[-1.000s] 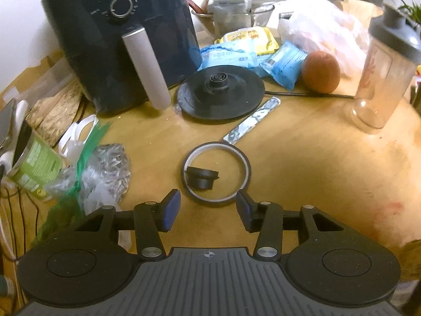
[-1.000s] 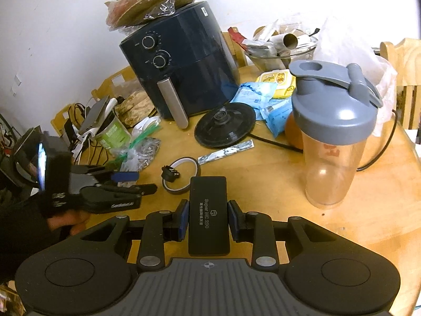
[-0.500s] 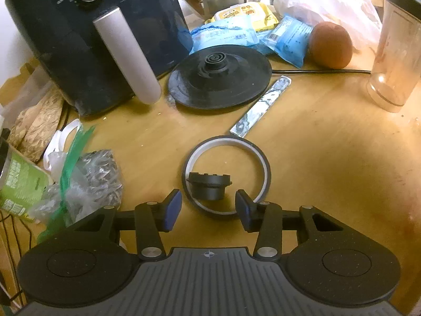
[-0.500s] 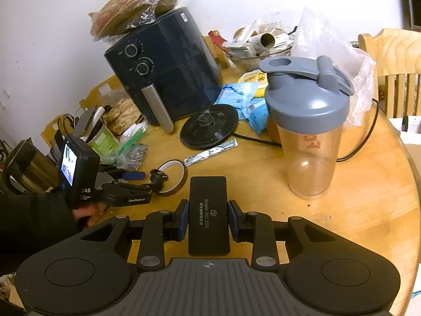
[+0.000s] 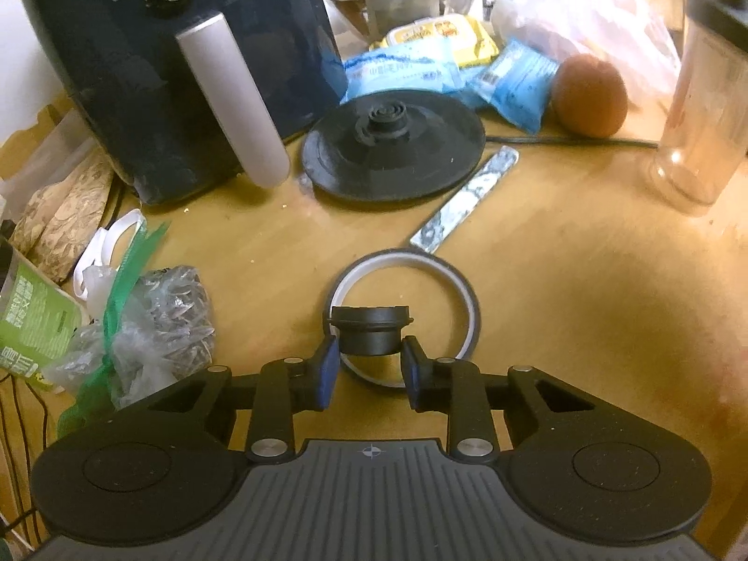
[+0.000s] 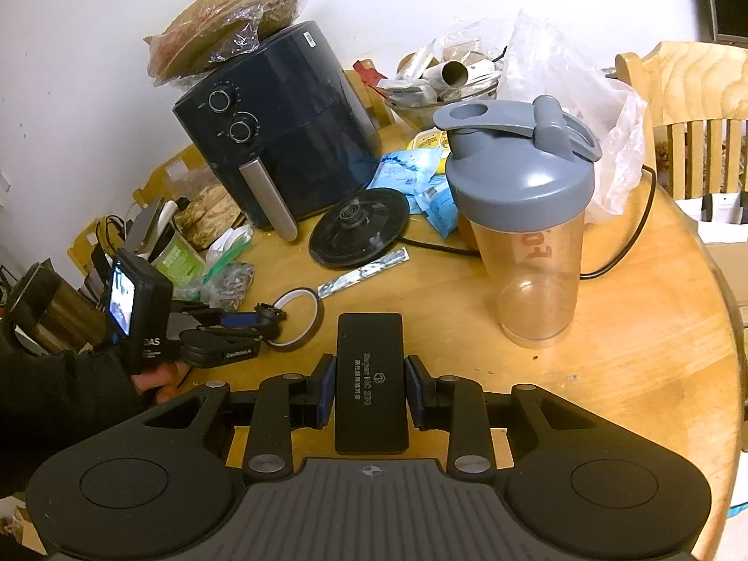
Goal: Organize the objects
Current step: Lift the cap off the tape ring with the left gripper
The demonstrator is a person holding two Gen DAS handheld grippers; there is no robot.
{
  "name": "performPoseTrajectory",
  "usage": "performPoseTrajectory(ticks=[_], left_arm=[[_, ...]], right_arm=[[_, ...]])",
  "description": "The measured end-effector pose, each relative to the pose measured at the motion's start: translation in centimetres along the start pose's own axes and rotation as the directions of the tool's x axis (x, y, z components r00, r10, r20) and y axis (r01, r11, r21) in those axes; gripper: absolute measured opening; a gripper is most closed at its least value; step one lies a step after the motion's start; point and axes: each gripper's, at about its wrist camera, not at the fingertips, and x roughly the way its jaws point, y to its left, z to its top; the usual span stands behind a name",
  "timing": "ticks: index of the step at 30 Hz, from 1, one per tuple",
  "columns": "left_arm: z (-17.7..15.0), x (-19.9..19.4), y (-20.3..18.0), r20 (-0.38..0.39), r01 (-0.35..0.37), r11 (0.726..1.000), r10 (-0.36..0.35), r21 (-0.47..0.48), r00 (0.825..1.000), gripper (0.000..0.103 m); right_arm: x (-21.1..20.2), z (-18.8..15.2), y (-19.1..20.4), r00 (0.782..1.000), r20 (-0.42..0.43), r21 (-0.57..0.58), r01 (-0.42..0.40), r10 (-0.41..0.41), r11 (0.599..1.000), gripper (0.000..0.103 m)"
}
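My left gripper [image 5: 368,363] is shut on a small black round cap [image 5: 370,331], which sits on the near-left edge of a brown tape ring [image 5: 460,280] on the wooden table [image 5: 584,290]. The right wrist view shows the same left gripper [image 6: 262,325] at the cap [image 6: 270,315] and ring [image 6: 308,297]. My right gripper [image 6: 370,388] is shut on a flat black box [image 6: 370,381] held above the table, near a grey-lidded shaker bottle [image 6: 528,215].
A dark air fryer [image 5: 177,61] stands far left. A black kettle base [image 5: 392,145], a foil stick [image 5: 465,208], blue and yellow packets [image 5: 420,65], an orange [image 5: 591,96] and plastic bags lie around. A bag of seeds [image 5: 159,322] lies left. A wooden chair [image 6: 692,107] stands at right.
My left gripper moved forward to the cap and shut on it. My right gripper, still holding the black box, drifted slightly right and up.
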Motion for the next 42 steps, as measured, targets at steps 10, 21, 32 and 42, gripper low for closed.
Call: performPoseTrajectory(ticks=[10, 21, 32, 42], left_arm=[[0.2, -3.8, -0.6, 0.083, 0.019, 0.998, -0.013, -0.064, 0.996, 0.028], [-0.2, -8.9, -1.6, 0.156, 0.056, 0.99, -0.035, -0.129, 0.987, 0.028], [-2.4, -13.7, -3.7, 0.186, 0.128, 0.98, -0.099, -0.153, 0.978, 0.028], [-4.2, -17.4, -5.1, 0.205, 0.173, 0.961, -0.129, -0.215, 0.97, 0.028]], right_arm=[[0.4, 0.2, 1.2, 1.0, -0.008, -0.035, -0.026, 0.025, 0.999, 0.034], [0.0, 0.0, 2.1, 0.999, -0.011, -0.074, -0.044, 0.043, 0.996, 0.034], [-1.2, -0.5, 2.5, 0.998, -0.007, -0.098, -0.068, 0.068, 0.993, 0.034], [-2.4, -0.8, 2.8, 0.997, -0.009, -0.147, -0.073, 0.072, 0.986, 0.034]])
